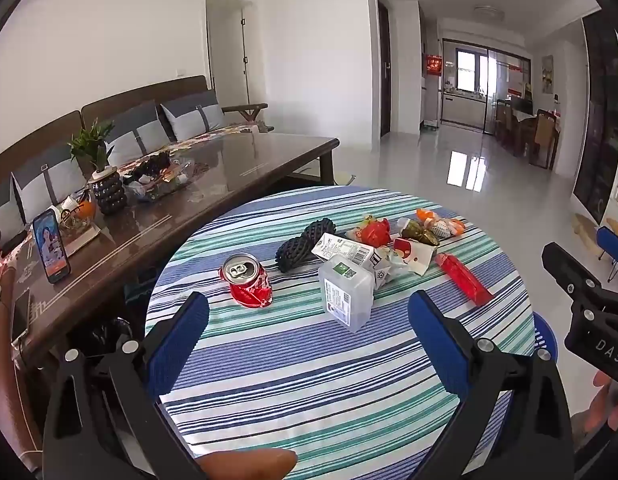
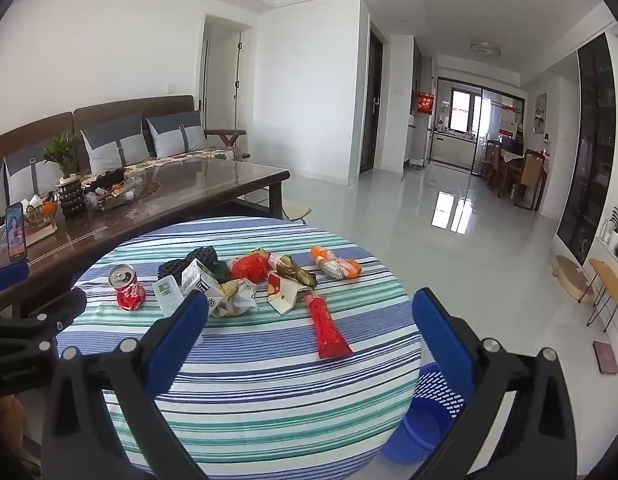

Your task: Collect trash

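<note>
Trash lies on a round table with a striped cloth (image 1: 309, 380): a crushed red can (image 1: 248, 280), a clear plastic box (image 1: 346, 292), a milk carton (image 1: 349, 252), black foam netting (image 1: 305, 242), a red tube wrapper (image 1: 463, 278), crumpled red and orange wrappers (image 1: 375, 232). My left gripper (image 1: 309, 320) is open and empty, above the near table, facing the can and box. My right gripper (image 2: 309, 320) is open and empty, facing the red tube wrapper (image 2: 327, 328) and the can (image 2: 127, 286). A blue mesh bin (image 2: 429, 412) stands on the floor to the table's right.
A glass-topped coffee table (image 1: 229, 168) with a phone (image 1: 52, 248), a plant vase (image 1: 107, 192) and a tray stands to the left, a sofa behind it. Glossy floor (image 2: 449, 220) stretches toward a dining area. Small stools (image 2: 589, 280) stand at the right wall.
</note>
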Demonstrator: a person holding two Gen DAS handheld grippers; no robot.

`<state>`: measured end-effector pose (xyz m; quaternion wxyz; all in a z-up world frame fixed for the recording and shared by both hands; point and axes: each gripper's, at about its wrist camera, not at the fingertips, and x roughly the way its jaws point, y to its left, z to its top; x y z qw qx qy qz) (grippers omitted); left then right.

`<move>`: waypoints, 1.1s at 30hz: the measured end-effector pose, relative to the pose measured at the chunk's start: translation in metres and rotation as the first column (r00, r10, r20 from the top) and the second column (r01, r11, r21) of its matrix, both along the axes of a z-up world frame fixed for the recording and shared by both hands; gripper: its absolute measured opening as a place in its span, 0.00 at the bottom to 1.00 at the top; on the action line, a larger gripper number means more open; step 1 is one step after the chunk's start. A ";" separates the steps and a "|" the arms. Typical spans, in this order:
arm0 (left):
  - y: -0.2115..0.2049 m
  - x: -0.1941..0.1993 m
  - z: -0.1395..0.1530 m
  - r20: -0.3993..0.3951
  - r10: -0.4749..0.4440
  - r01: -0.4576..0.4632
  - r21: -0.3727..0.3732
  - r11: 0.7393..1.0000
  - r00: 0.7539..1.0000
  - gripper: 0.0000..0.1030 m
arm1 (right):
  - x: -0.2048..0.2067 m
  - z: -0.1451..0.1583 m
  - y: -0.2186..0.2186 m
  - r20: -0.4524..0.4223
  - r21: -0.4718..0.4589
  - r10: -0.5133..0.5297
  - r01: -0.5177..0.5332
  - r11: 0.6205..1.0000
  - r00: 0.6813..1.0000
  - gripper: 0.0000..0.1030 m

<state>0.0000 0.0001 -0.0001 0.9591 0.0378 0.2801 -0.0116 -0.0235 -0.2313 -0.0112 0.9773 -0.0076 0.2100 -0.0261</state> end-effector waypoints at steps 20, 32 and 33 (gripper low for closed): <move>-0.002 -0.003 -0.003 -0.005 -0.001 0.001 0.000 1.000 1.000 0.96 | -0.004 0.003 -0.003 0.002 -0.014 -0.007 0.007 1.000 1.000 0.95; -0.001 -0.002 -0.002 -0.008 0.000 0.000 -0.001 1.000 1.000 0.96 | -0.007 0.005 -0.006 0.006 -0.017 -0.013 0.013 1.000 1.000 0.95; -0.001 -0.002 -0.003 -0.008 0.001 -0.001 -0.001 1.000 1.000 0.96 | -0.007 0.005 -0.006 0.007 -0.017 -0.014 0.015 1.000 1.000 0.95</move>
